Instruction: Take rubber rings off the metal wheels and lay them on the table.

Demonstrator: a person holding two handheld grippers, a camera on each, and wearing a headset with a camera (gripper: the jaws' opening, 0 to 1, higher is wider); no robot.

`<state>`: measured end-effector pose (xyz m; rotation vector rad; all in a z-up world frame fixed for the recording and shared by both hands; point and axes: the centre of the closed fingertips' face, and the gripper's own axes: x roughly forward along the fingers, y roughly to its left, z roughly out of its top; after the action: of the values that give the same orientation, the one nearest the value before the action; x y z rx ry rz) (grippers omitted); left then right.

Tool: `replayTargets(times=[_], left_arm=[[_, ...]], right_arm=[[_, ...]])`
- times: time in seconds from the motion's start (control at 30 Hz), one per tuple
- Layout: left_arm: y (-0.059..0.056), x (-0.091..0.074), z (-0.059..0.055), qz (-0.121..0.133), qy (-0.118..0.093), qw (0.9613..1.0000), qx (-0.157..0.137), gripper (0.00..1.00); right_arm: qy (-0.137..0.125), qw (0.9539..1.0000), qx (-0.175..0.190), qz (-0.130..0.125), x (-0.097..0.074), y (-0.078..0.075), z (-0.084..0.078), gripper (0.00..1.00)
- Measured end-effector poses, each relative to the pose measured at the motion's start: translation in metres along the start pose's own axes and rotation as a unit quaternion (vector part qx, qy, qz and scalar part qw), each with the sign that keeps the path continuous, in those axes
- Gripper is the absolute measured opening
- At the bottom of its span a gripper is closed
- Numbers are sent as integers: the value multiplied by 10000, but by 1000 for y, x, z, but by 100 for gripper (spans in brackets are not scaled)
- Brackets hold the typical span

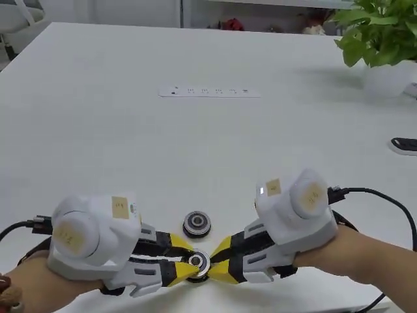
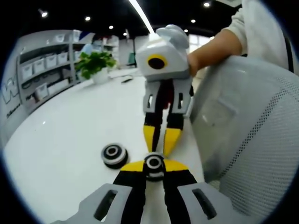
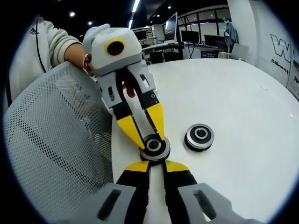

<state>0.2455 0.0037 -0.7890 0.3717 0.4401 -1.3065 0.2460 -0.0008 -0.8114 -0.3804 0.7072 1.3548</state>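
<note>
Nearly at the front edge of the white tabletop [image 1: 98, 130], the left gripper [image 1: 186, 261] comes in from the left, low in the head view. Its 2 yellow fingers are clamped on a metal wheel [image 1: 197, 263] with a black rubber ring around it. In the left gripper view this wheel [image 2: 154, 163] sits between the 2 finger tips of the left gripper [image 2: 154, 166]. The wheel lies flat on the tabletop.

Just behind it, a little farther from the person, the other wheel [image 1: 197, 223] lies flat and apart from both grippers. It also has its black ring on. It shows in the left gripper view [image 2: 113, 154] and in the right gripper view [image 3: 199, 136]. Much farther back lies a white power strip [image 1: 208, 92].

From the right, the right gripper [image 1: 212, 264] meets the same wheel. In the right gripper view its fingers are almost together, and their tips [image 3: 156, 164] are at the near rim of the wheel [image 3: 155, 147]. It cannot be told whether they pinch the ring. The left gripper [image 3: 149, 135] reaches the wheel from the opposite side.

At the far right stands a green plant [image 1: 378, 32] in a white pot. A small black object [image 1: 404, 145] lies at the right edge.
</note>
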Motion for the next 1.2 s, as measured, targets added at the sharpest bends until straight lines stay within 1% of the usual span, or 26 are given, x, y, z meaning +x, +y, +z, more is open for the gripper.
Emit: replayTargets(times=[0.17, 0.37, 0.5, 0.53, 0.6, 0.67, 0.73, 0.83, 0.9, 0.97, 1.0, 1.13, 1.17, 1.2], left_arm=[[1, 0, 0, 22, -6, 10000, -19, 14], [3, 0, 0, 60, -38, 10000, -49, 14], [4, 1, 0, 102, -81, 9999, -110, 14], [5, 2, 0, 113, -89, 9998, -112, 14], [6, 2, 0, 134, -109, 9998, -137, 14], [7, 2, 0, 138, -126, 9997, -166, 14], [7, 2, 0, 128, -139, 9996, -192, 14], [7, 2, 0, 131, -140, 9997, -176, 14], [7, 2, 0, 135, -147, 9996, -178, 14], [8, 3, 0, 146, -153, 9996, -194, 14], [8, 3, 0, 148, -155, 9996, -193, 14], [8, 3, 0, 159, -155, 9995, -204, 14], [8, 3, 0, 162, -156, 9995, -209, 14], [8, 3, 0, 163, -157, 9995, -214, 14]], right_arm=[[47, 10000, -65, -57, 0, -2, 0, 5], [44, 9998, 93, -171, -2, -8, 2, 0], [49, 9990, 398, -207, -2, -11, 1, 0], [19, 9982, 567, -199, -3, -12, 1, 0], [-73, 9971, 737, -191, -3, -15, 1, 0], [-137, 9947, 1002, -177, -3, -15, 0, 0], [-202, 9920, 1245, -79, -4, -15, 2, 0], [-253, 9861, 1643, -64, -6, -17, 3, 0], [-242, 9845, 1734, -88, -7, -18, 4, 0], [-236, 9816, 1892, -101, -6, -18, 3, 0], [-246, 9787, 2034, -91, -6, -18, 3, 0], [-313, 9696, 2425, -70, -8, -19, 3, 0], [-357, 9658, 2567, -60, -8, -20, 4, 0], [-387, 9645, 2611, -40, -9, -21, 4, 0]])
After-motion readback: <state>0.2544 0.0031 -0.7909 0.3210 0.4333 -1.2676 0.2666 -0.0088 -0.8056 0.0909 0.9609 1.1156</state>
